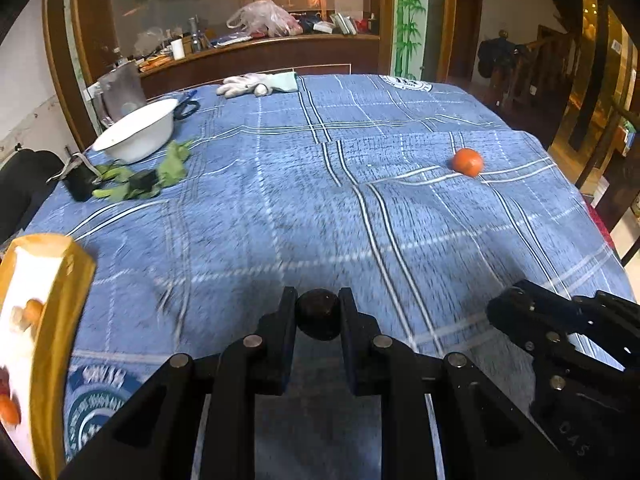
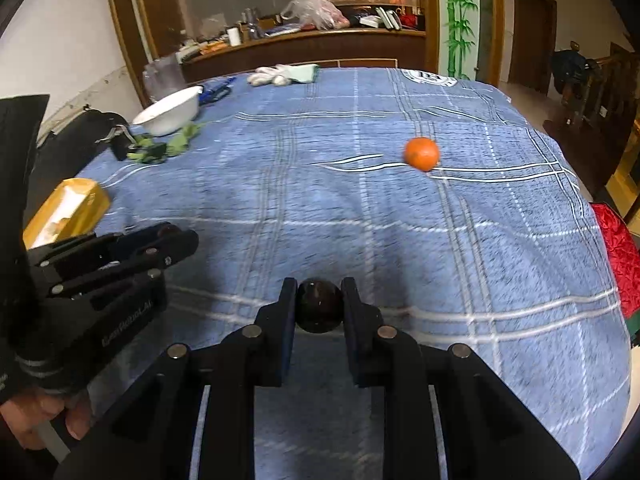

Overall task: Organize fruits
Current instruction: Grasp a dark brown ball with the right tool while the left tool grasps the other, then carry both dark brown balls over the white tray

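Note:
In the left wrist view my left gripper [image 1: 318, 300] is shut on a dark round fruit [image 1: 318, 318], held just above the blue checked cloth [image 1: 280, 208]. In the right wrist view my right gripper [image 2: 319, 291] is likewise shut on a second dark round fruit [image 2: 319, 309]. The two grippers are side by side: the right gripper [image 1: 508, 312] shows at the lower right and the left gripper [image 2: 176, 240] at the left. One orange [image 1: 467, 162] [image 2: 421, 153] lies alone on the cloth, ahead and to the right. A yellow box [image 1: 60, 320] [image 2: 82, 202] with a white inside holds small orange fruits at the left.
A white bowl [image 1: 138, 132] [image 2: 170, 112] stands at the far left, with green gloves [image 1: 168, 168] and a black item in front of it. White gloves [image 1: 248, 85] and scissors [image 1: 186, 108] lie at the far edge. The table drops off to the right. A hand [image 2: 40, 420] grips the left tool.

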Tool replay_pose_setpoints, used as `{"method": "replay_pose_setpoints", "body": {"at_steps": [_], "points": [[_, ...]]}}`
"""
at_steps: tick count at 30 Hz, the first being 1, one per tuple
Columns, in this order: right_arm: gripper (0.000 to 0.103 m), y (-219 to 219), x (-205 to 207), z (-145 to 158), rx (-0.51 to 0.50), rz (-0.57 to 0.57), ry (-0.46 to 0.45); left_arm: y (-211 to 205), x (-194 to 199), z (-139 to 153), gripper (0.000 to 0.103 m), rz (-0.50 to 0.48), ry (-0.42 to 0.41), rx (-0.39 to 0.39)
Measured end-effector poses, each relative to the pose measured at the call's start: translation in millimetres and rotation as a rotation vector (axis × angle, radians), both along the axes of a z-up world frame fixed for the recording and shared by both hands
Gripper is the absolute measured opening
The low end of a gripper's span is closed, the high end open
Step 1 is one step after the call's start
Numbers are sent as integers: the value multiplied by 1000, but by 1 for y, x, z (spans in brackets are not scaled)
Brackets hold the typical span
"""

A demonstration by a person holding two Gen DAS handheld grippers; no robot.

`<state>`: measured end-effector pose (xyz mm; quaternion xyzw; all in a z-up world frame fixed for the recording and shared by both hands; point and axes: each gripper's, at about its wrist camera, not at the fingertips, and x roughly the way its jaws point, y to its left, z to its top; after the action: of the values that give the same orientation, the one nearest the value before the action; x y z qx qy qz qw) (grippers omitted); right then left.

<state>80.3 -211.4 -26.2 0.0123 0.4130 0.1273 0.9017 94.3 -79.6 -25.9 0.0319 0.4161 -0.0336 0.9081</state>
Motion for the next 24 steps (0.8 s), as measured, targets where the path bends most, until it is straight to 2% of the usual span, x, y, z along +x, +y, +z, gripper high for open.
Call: {"method": "replay_pose_setpoints", "body": {"at_steps": [12, 16, 24], "points": [[23, 32, -48, 1, 64, -17, -35, 32, -55, 6, 19, 38, -44, -17], [23, 38, -60, 3, 69, -13, -56, 51, -69, 9, 19, 53, -63, -72], [23, 38, -70, 5, 92, -8, -83, 70, -87, 13, 19, 76, -104, -106]]}}
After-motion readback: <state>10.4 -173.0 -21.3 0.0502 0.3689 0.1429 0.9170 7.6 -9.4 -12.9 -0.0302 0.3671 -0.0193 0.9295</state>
